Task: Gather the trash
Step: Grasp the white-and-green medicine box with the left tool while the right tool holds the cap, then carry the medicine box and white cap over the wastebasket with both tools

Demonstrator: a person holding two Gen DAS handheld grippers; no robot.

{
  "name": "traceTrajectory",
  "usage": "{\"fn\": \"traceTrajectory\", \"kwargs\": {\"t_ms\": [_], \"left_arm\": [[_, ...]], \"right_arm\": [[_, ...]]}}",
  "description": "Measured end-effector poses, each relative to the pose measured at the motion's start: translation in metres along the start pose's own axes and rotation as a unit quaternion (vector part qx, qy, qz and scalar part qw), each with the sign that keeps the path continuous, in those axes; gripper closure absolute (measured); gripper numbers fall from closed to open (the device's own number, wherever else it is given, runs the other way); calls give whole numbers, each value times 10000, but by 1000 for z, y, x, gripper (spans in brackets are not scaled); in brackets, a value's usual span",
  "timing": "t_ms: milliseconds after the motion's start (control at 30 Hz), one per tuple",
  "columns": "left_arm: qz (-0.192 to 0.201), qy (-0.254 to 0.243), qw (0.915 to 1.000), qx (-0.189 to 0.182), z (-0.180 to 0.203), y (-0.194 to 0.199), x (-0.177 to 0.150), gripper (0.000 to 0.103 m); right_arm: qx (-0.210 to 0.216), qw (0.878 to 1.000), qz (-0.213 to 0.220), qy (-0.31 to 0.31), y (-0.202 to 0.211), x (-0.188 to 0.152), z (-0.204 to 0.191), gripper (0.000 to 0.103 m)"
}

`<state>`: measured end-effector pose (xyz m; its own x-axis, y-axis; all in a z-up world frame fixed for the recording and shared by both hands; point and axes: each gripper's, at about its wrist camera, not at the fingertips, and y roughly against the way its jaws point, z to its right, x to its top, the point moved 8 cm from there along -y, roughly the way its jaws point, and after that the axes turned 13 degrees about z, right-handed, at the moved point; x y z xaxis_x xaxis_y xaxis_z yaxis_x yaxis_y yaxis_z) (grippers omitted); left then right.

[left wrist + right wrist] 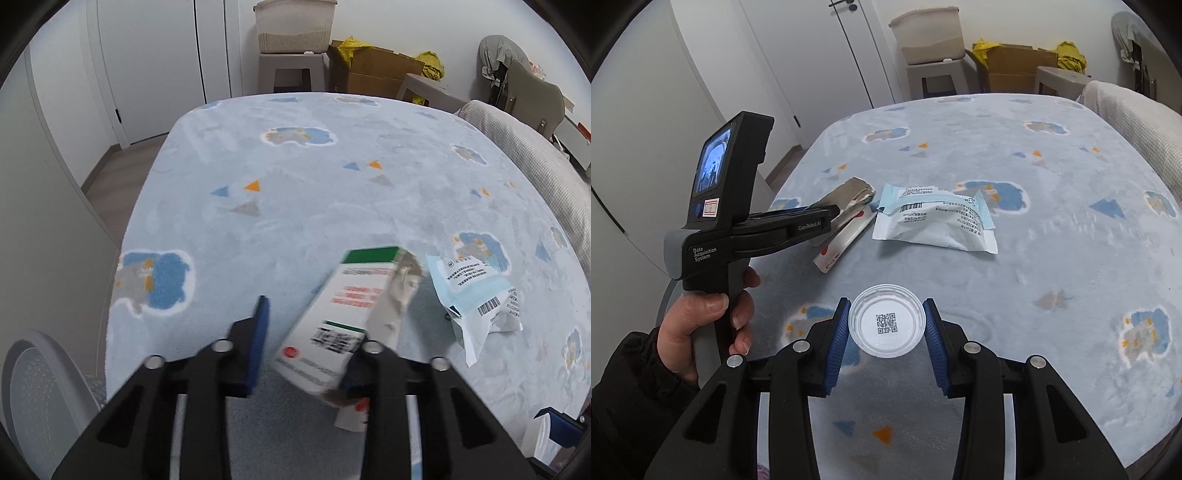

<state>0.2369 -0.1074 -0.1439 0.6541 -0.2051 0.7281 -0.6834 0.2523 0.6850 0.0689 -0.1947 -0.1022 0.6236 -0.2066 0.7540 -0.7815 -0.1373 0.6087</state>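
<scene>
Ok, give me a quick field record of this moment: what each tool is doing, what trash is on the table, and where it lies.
left tool: open around a flattened white carton, which sits between its fingers; grip not closed
right tool: fingers on both sides of a round clear plastic lid with a QR code; appears pinched
loose trash: white and blue wrapper, lying flat right of the carton
surface: light blue patterned blanket
background: cardboard box with yellow bags, plastic tub on a stool
</scene>
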Motion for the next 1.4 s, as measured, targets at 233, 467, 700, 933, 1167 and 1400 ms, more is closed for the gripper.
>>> {"fn": "traceTrajectory", "kwargs": {"t_ms": [233,467,700,933,1167,1400], "left_arm": [[116,-9,9999,81,0,8,3,89],[373,105,9991,178,-8,40,9,89],[651,261,9971,302,-26,96,-5,89],[843,432,9938,587,-55,152,-36,89],[899,754,9882,988,-100,198,-74,89],[886,1164,9783,1470,-157,232,-106,89]], "right_arm": [[16,10000,34,-71,3,2,2,64],[59,9999,112,-56,7,5,1,64],[159,9995,274,28,14,11,-7,64],[298,9988,344,177,16,12,-27,64],[748,9965,266,251,13,11,-69,64],[1266,9899,242,593,7,11,-136,64]]}}
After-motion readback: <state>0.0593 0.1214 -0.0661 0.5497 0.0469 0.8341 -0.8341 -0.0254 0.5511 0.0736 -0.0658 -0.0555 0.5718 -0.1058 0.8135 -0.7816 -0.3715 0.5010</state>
